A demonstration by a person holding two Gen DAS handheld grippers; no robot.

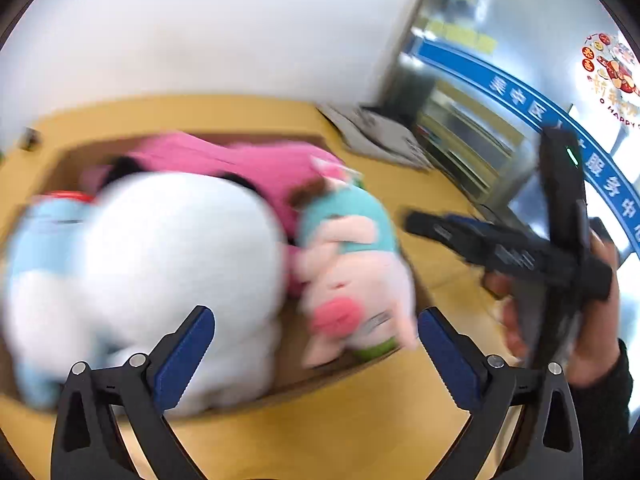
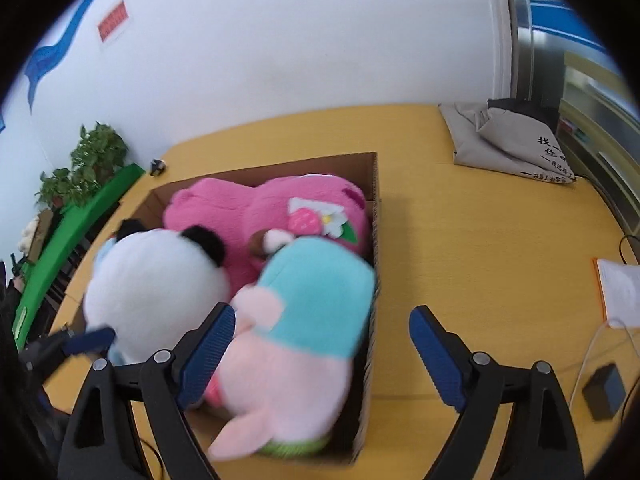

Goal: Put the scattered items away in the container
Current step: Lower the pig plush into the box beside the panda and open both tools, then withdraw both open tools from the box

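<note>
A cardboard box (image 2: 370, 184) on the wooden table holds three plush toys: a white panda (image 2: 156, 284), a big pink plush (image 2: 264, 208) and a pink pig in a teal top (image 2: 304, 320). The left wrist view shows the box (image 1: 340, 368), the panda (image 1: 172, 264), the pink plush (image 1: 256, 164) and the pig (image 1: 352, 264) blurred. My left gripper (image 1: 316, 354) is open and empty over the box's near side. My right gripper (image 2: 322, 354) is open and empty above the pig; it also shows in the left wrist view (image 1: 432, 232), at the right, in a hand.
A grey cloth bag (image 2: 504, 144) lies at the table's far right corner. A notebook (image 2: 620, 292), a white cable and a small black box (image 2: 604, 392) lie at the right edge. Potted plants (image 2: 80, 168) and a green board stand left of the table.
</note>
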